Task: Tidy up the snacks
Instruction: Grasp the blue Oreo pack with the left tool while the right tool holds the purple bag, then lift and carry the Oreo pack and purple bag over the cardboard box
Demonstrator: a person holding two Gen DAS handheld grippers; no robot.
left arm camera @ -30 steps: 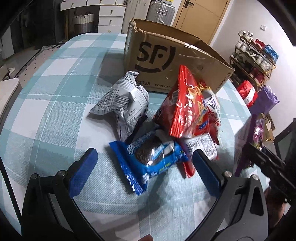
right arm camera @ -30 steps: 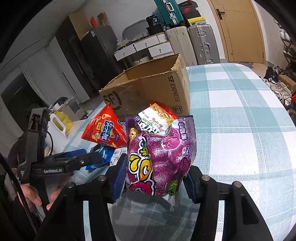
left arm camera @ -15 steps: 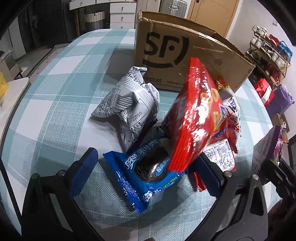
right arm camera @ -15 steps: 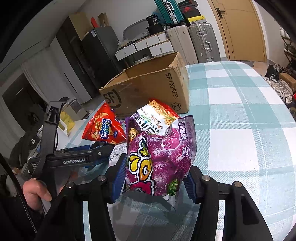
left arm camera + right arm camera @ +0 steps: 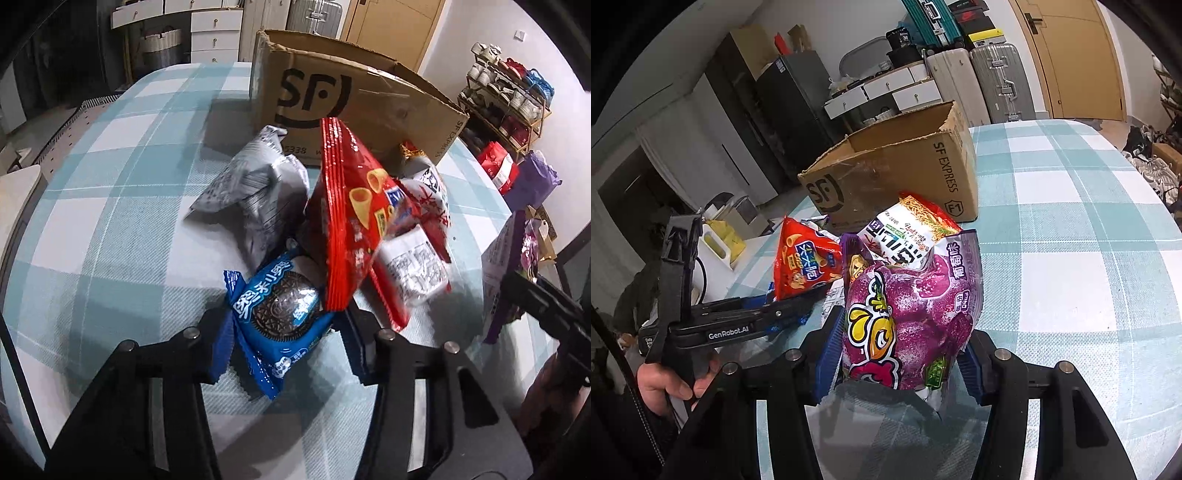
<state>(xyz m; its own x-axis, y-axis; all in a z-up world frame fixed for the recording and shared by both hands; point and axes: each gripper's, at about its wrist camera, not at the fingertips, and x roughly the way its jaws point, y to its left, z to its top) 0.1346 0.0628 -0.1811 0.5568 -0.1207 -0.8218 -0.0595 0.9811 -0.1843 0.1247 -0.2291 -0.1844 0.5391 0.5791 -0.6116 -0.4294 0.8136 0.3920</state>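
My left gripper (image 5: 284, 332) is shut on a blue cookie packet (image 5: 277, 314), with the red corn-snack bag (image 5: 358, 214) leaning against its right finger. A silver-grey bag (image 5: 255, 188) and a white-and-red noodle packet (image 5: 417, 258) lie behind it in front of the open SF cardboard box (image 5: 351, 107). My right gripper (image 5: 897, 354) is shut on a purple candy bag (image 5: 908, 314) and holds it upright. The left gripper (image 5: 783, 314) shows in the right wrist view at the left, beside the red bag (image 5: 803, 266), the noodle packet (image 5: 908, 232) and the box (image 5: 897, 173).
A teal-and-white checked cloth covers the table (image 5: 1071, 236). Its curved edges run along the left (image 5: 33, 177) and right. A shoe rack (image 5: 509, 92) and red and purple bags stand on the floor at the right. Drawers and suitcases (image 5: 997, 81) stand behind.
My left gripper has moved forward and closed on the blue cookie packet. The red bag has tipped up against it. My right gripper still holds the purple bag.
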